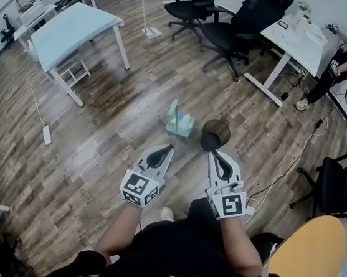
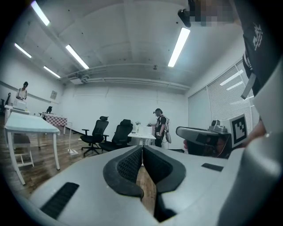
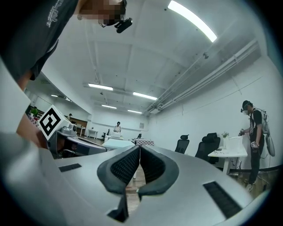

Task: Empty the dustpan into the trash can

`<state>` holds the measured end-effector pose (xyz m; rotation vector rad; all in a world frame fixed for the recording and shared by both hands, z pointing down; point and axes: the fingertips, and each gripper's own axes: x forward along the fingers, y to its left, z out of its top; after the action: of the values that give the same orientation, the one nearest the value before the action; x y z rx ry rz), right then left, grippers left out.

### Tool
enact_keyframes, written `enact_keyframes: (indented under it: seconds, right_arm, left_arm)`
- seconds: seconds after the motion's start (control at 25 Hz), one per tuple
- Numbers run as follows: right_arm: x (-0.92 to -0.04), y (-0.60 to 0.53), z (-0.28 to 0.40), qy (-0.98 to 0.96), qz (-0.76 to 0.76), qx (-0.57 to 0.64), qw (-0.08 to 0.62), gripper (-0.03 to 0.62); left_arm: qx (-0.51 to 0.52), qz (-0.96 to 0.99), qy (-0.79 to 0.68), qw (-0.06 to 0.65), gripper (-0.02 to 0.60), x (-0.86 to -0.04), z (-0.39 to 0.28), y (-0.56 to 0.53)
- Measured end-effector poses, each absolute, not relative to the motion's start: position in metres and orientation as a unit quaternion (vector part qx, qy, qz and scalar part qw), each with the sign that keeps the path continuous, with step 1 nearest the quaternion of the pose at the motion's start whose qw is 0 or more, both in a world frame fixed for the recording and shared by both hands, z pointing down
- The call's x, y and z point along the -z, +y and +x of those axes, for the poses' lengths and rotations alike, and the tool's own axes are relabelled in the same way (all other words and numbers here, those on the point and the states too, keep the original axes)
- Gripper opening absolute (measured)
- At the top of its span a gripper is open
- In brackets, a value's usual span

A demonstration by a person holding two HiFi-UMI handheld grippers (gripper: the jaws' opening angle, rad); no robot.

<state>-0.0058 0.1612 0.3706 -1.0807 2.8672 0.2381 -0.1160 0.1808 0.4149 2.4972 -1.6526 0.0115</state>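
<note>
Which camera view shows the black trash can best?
The head view: the trash can is seen whole from above, open top toward the camera, beside the dustpan. The left gripper view and the right gripper view point level and show nothing of it.

Head view steeply down at floor (image 1: 100, 126); gripper views level, sharing office chairs (image 2: 95, 133).
</note>
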Motion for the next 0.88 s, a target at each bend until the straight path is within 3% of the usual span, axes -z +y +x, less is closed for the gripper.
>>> enact_keyframes:
  seconds: [0.48, 0.88]
  right_arm:
    - [-0.38, 0.071, -0.038, 0.945, -0.315, -0.054, 0.066, 0.025]
    - [-0.384, -0.002, -0.018, 0.949, -0.306, -0.03, 0.073, 0.025]
  left_arm:
    - [-0.024, 0.824, -0.558, 0.096, 0.026, -0.436, -0.13, 0.09]
    - [0.01, 0.808, -0.57, 0.149, 0.025, -0.44, -0.112, 0.011]
